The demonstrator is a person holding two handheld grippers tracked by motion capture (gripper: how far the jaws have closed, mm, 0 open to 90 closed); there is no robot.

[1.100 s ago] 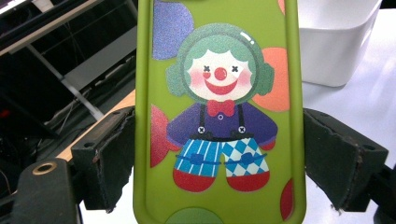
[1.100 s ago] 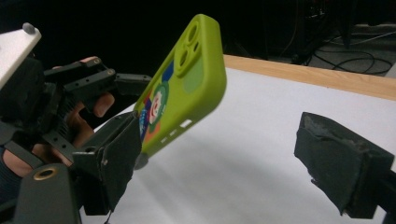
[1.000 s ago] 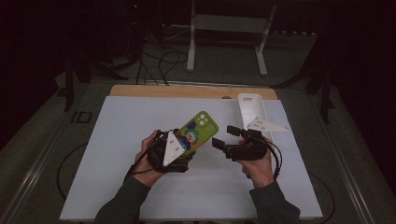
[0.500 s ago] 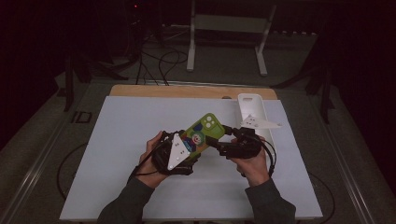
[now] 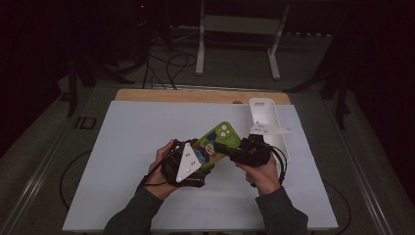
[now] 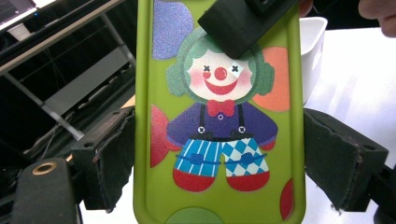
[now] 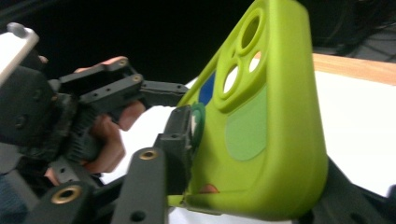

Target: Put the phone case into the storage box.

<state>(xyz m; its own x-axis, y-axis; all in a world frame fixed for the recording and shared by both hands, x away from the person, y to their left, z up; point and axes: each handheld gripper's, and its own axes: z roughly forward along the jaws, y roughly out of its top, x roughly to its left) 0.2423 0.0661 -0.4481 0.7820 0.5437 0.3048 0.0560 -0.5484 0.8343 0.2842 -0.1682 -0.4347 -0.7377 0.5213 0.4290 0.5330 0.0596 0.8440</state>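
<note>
Bystanders on my bench

A white phone case (image 5: 266,125) lay at the far right of my white mat (image 5: 127,147); a wooden board (image 5: 195,96) edged the back.

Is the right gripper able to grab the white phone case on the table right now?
Probably not yet. The right gripper is already shut on the green clown case, which the left gripper also holds. The white case lies just behind it, uncovered, so it would need to let go first.

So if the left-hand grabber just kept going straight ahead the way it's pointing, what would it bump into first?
Probably the white case beyond the green clown phone case that the left gripper holds, though depth is hard to judge.
</note>
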